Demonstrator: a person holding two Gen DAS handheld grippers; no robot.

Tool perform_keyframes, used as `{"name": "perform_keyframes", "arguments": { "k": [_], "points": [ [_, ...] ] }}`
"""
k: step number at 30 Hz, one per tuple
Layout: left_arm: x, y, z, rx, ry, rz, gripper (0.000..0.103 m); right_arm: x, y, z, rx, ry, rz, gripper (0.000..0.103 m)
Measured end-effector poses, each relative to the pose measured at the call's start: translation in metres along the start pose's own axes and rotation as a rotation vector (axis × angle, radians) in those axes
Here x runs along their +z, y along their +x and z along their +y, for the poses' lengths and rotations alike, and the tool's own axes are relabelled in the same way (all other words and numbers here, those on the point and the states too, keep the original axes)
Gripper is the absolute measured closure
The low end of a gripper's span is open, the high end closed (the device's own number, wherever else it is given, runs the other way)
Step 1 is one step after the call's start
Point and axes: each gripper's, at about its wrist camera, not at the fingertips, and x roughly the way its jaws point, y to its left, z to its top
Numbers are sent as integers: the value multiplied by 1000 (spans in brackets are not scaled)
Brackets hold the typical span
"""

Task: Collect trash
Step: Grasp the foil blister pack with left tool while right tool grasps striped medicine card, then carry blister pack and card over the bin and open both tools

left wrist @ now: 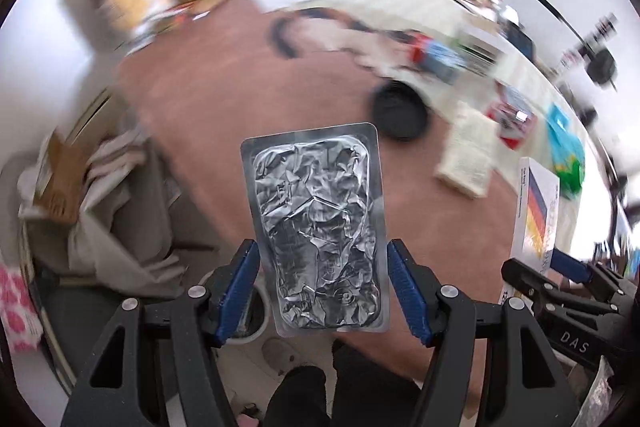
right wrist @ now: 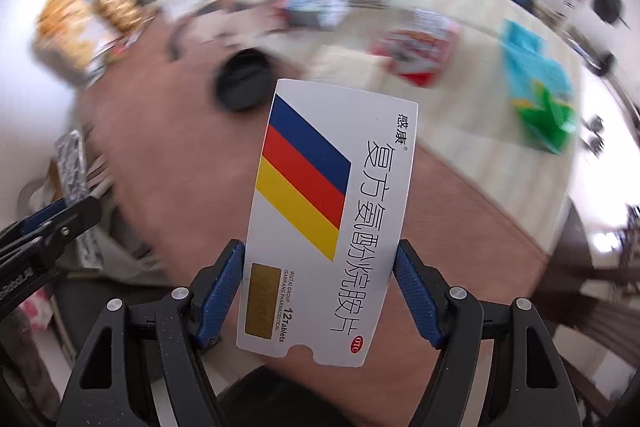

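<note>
Both wrist views downward, shared tabletop (left wrist: 224, 99).

A silver blister pack (left wrist: 318, 227), its foil crumpled and its rim flat and clear, stood upright and slightly tilted between the blue pads of the left gripper (left wrist: 322, 291), above the brown floor. A white medicine box (right wrist: 328, 223), flattened, with blue, red and yellow diagonal stripes, Chinese lettering and "12 Tablets", was held on edge by the right gripper (right wrist: 320, 293), leaning right.
</note>
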Motion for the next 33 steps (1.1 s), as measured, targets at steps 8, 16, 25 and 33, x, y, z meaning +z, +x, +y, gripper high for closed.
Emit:
{"name": "perform_keyframes", "arguments": {
  "k": [8, 16, 25, 33],
  "points": [
    [-71, 21, 141, 70, -235, 64, 40, -46, 63, 137, 106, -197, 130, 27],
    [-148, 107, 255, -18, -447, 194, 40, -108, 184, 229, 218, -271, 325, 27],
    [-218, 266, 327, -133, -623, 315, 40, -178, 369, 247, 223, -253, 488, 27],
    [-258, 380, 362, -113, -756, 337, 3, -211, 514, 246, 207, -237, 553, 26]
  ]
}}
